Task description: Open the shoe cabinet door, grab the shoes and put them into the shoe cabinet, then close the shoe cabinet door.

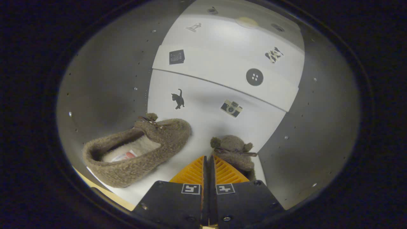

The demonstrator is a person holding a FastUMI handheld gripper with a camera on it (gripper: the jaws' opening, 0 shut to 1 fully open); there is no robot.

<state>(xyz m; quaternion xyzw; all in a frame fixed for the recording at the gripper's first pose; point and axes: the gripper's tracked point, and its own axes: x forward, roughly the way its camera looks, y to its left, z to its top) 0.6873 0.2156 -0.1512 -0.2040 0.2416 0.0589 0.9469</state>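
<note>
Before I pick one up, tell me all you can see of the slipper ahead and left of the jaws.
The brown slipper looks woolly, with a pale fleecy lining, a small bow and pompom at its toe and a label inside. It lies on the white floor, toe toward the cabinet front, apart from the shut gripper.

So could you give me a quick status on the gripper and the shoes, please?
Gripper shut, holding nothing. Left shoe inside cabinet; right shoe just beyond fingertips. Nothing in the way.
</note>
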